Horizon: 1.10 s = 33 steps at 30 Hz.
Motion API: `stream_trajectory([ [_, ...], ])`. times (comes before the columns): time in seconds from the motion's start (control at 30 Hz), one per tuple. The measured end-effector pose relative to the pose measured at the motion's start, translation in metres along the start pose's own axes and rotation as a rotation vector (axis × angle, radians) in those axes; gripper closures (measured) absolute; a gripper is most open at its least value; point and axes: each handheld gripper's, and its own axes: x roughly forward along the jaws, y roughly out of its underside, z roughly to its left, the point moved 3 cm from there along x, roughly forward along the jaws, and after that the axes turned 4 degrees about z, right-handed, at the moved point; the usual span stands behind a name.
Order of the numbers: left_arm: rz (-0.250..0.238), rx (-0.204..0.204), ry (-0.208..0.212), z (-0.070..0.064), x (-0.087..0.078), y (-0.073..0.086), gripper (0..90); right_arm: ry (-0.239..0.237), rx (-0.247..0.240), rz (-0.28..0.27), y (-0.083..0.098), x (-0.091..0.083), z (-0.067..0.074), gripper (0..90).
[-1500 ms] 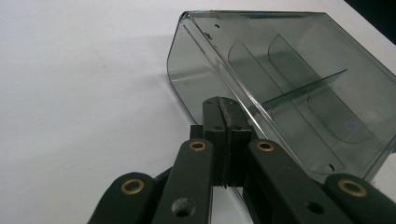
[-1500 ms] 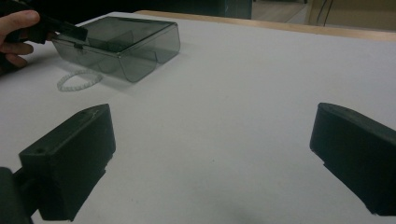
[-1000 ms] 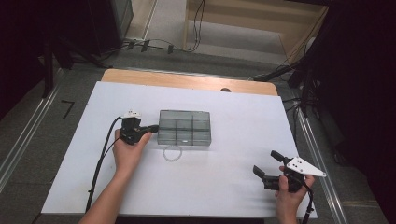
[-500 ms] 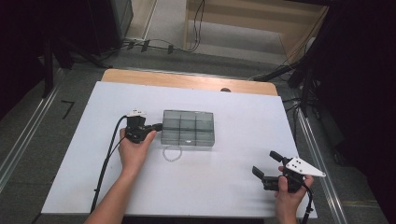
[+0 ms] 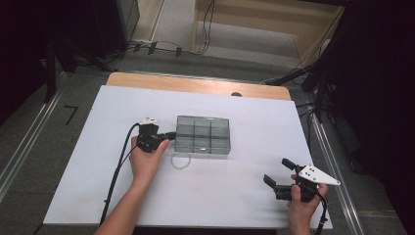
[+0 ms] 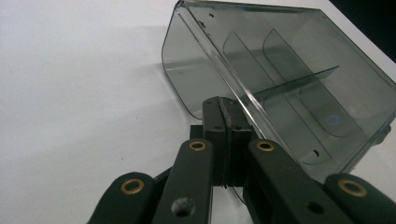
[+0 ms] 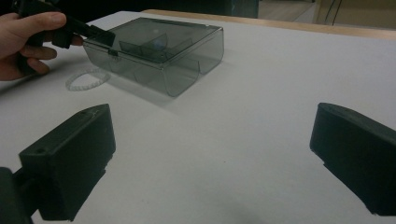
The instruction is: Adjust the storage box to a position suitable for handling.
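Smoky grey plastic compartment box [image 5: 202, 135] sits closed near the middle of a white table [image 5: 244, 196], beside a small white beaded bracelet [image 5: 179, 161]. Left gripper [image 5: 172, 135], jaws pressed together, touches the box's left edge at the lid seam. Right gripper [image 5: 277, 172] rests well apart near the table's front right corner, jaws spread wide with nothing between them.

Box [image 5: 202, 135] mid-table [image 5: 244, 205], bead ring [image 5: 179, 161] before its left corner
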Motion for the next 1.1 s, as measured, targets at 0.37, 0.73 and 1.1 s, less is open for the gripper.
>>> stream_trajectory([
  [0.37, 0.01, 0.015, 0.043, -0.012, -0.003, 0.005, 90.0, 0.006, 0.005, -0.005, 0.0, -0.002, -0.002, 0.0],
  [0.73, -0.034, 0.093, 0.036, -0.025, -0.027, 0.006, 66.9, 0.007, 0.008, -0.007, -0.001, -0.004, -0.003, 0.0],
  [1.1, -0.164, 0.216, 0.068, -0.04, -0.064, 0.014, 33.7, -0.001, 0.005, -0.013, -0.003, -0.005, -0.002, 0.0],
])
